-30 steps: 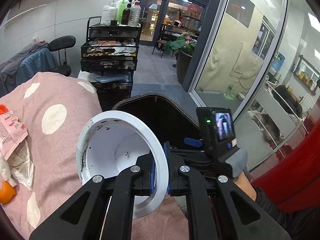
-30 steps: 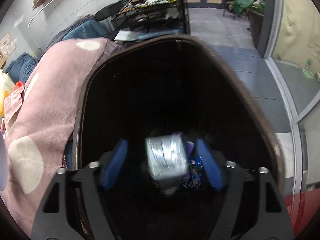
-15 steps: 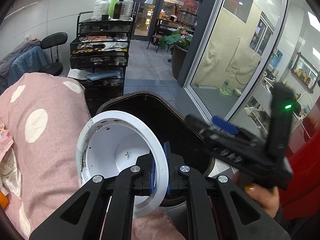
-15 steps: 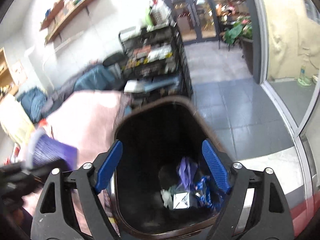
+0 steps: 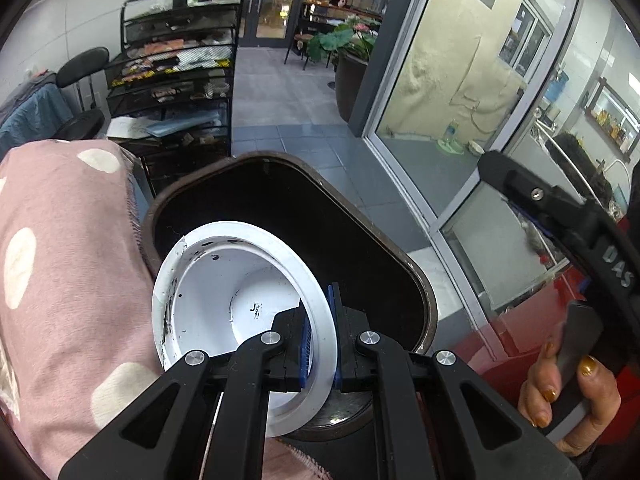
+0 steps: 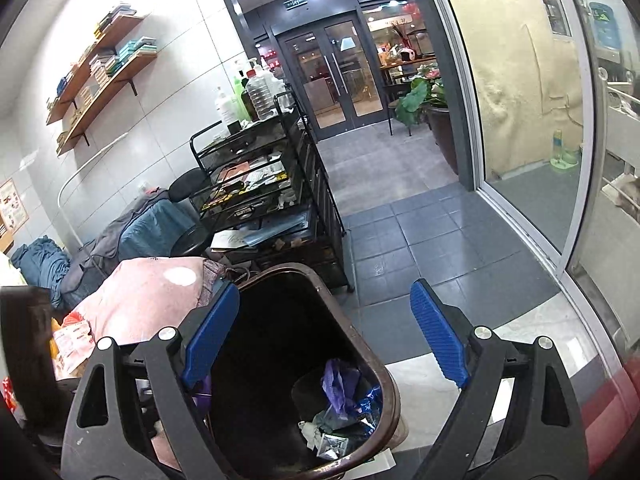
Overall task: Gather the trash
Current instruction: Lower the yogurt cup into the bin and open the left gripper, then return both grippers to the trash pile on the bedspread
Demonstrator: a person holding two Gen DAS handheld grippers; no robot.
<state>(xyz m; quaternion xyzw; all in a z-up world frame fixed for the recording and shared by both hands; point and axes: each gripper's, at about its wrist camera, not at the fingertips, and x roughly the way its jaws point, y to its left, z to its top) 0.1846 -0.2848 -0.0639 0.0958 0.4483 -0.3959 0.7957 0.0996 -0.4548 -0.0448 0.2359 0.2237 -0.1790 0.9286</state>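
Since a second ago the right gripper (image 6: 324,334) has lifted back from deep inside the trash bin (image 6: 388,384), and the silvery packet it had over the opening now lies among the litter (image 6: 340,416) at the bottom. To the left of the bin sits the pink polka-dot blanket (image 5: 60,264). Next, the left gripper (image 5: 320,348) pinches the rim of a white paper cup (image 5: 224,292), its blue pads closed on the rim from both sides. The cup lies tilted on its side, mouth towards the camera, its inside speckled with dark residue, hanging over the bin's near-left edge. The bin is dark brown with a black interior. Further right, the right gripper's jaws stand wide apart and empty, held by a hand (image 5: 568,396) with gold-painted nails.
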